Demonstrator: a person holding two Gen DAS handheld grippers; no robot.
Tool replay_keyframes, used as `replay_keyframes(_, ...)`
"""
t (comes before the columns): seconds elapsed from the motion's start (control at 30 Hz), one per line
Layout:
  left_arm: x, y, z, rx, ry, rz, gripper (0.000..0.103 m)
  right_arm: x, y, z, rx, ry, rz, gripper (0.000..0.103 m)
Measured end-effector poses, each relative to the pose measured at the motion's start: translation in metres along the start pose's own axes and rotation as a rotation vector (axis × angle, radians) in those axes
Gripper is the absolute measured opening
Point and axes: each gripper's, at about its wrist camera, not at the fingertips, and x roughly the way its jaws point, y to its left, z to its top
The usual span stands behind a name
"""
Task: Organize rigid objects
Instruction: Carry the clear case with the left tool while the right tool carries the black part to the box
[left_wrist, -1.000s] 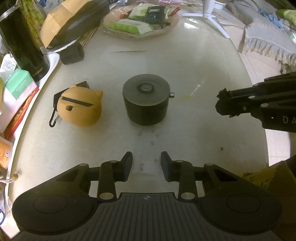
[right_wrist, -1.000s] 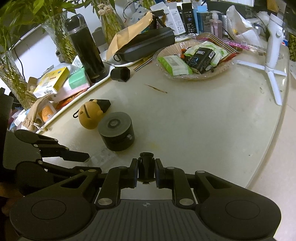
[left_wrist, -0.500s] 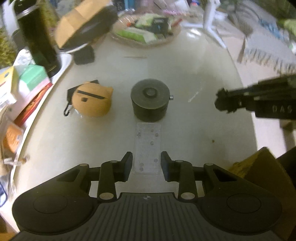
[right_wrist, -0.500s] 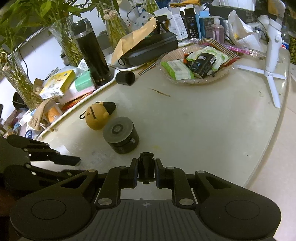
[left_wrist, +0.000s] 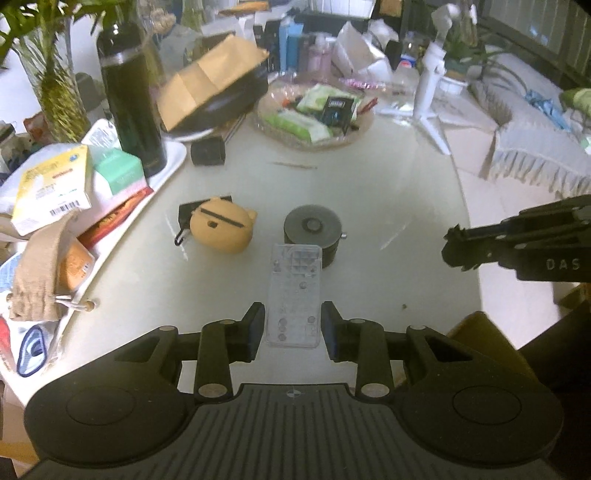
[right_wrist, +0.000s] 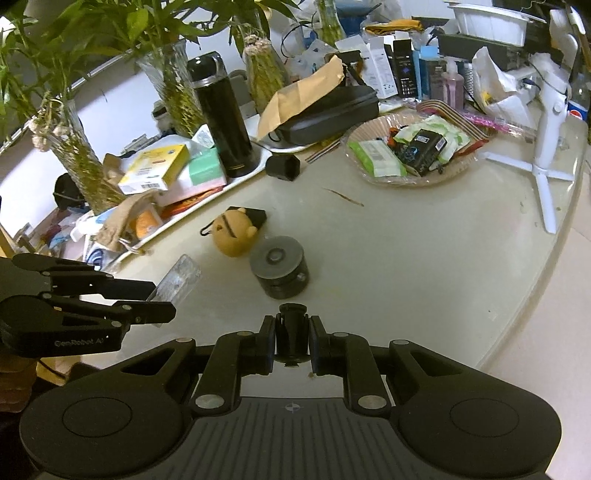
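Note:
A clear plastic plate (left_wrist: 294, 294) with small holes lies between the fingers of my left gripper (left_wrist: 293, 329), whose jaws stand apart on either side of it with small gaps; it also shows in the right wrist view (right_wrist: 176, 279). My right gripper (right_wrist: 291, 341) is shut on a small black knob-like part (right_wrist: 291, 326). A black cylinder (left_wrist: 312, 234) and a yellow bear-shaped case (left_wrist: 221, 229) sit on the pale table (left_wrist: 388, 206) beyond the plate. They also show in the right wrist view: the cylinder (right_wrist: 279, 266) and the case (right_wrist: 235, 234).
A white tray (left_wrist: 171, 166) on the left holds boxes, a black flask (left_wrist: 133, 107) and a black case. A basket of packets (left_wrist: 314, 118) and a white tripod (left_wrist: 432, 92) stand at the back. A small black box (left_wrist: 208, 152) lies near the tray.
My left gripper has pulled back and tilted up, so the clear plate now shows between its fingers and lifted. My right gripper still holds the black part and has drawn back slightly.

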Motion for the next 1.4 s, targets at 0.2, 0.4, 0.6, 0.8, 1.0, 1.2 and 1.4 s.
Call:
replay_keyframes(0.2,-0.027,-0.008,-0.005,-0.004,-0.034,-0.013,0.033,-0.016,0.018,-0.003,-0.046,0.031,0.01,0.021)
replay_keyframes(0.4,-0.048,-0.016,-0.015,-0.016,-0.04,-0.032,0.033,-0.033,0.037,-0.008,-0.082,0.058,0.034,0.021)
replay_keyframes(0.6,-0.064,-0.024,-0.028,-0.012,-0.028,-0.03,0.033,-0.046,0.05,-0.016,-0.103,0.072,0.052,0.021)
replay_keyframes(0.8,-0.075,-0.036,-0.041,0.01,-0.018,-0.04,0.033,-0.055,0.057,-0.025,-0.105,0.074,0.062,0.021)
replay_keyframes(1.0,-0.081,-0.044,-0.056,0.014,0.002,-0.059,0.033,-0.062,0.058,-0.031,-0.102,0.075,0.062,0.021)
replay_keyframes(1.2,-0.079,-0.051,-0.069,0.011,0.03,-0.083,0.033,-0.068,0.056,-0.036,-0.098,0.073,0.062,0.021)
replay_keyframes(1.4,-0.076,-0.057,-0.084,0.0,0.051,-0.135,0.034,-0.074,0.057,-0.04,-0.098,0.069,0.065,0.021)
